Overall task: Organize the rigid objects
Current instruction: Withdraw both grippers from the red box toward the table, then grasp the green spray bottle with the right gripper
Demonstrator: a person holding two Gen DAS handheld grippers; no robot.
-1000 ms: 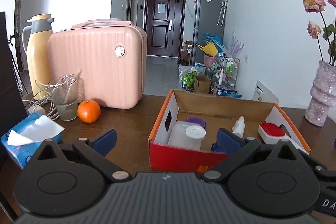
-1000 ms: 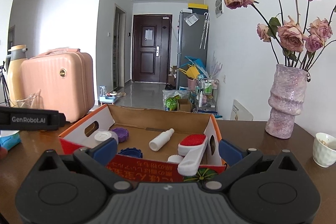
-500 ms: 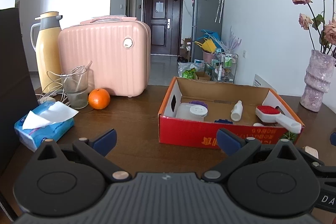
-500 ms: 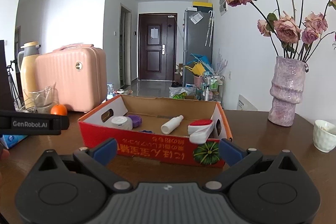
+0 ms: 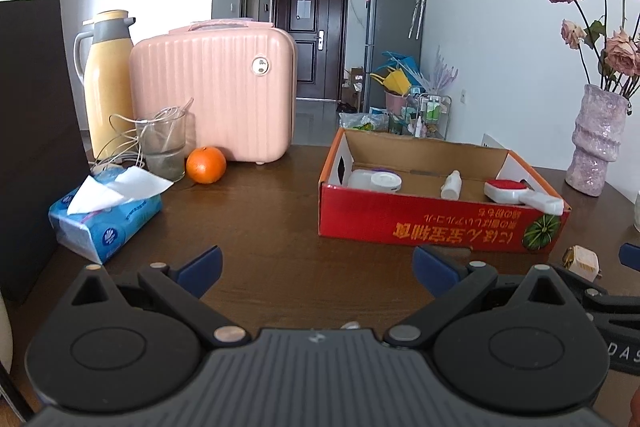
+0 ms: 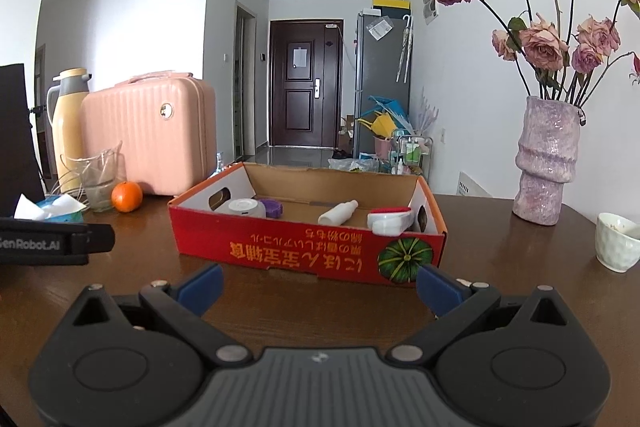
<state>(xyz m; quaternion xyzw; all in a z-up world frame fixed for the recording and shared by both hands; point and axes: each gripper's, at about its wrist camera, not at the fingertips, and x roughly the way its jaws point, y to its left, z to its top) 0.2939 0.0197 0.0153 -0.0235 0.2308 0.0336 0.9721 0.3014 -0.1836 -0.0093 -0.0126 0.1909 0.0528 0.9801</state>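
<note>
Left wrist view | your left gripper (image 5: 316,263) and right gripper (image 6: 318,285) have backed off the red cardboard box (image 5: 432,219), fingers apart, empty | jar, bottle, brush lie inside | small plug (image 5: 580,261) remains loose on table; likely next.

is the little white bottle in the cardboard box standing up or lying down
Lying down. The white bottle rests on its side on the floor of the cardboard box, cap pointing toward the back wall.

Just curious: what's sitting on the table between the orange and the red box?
Nothing: both wrist views show only bare table between the orange and the red box.
</note>
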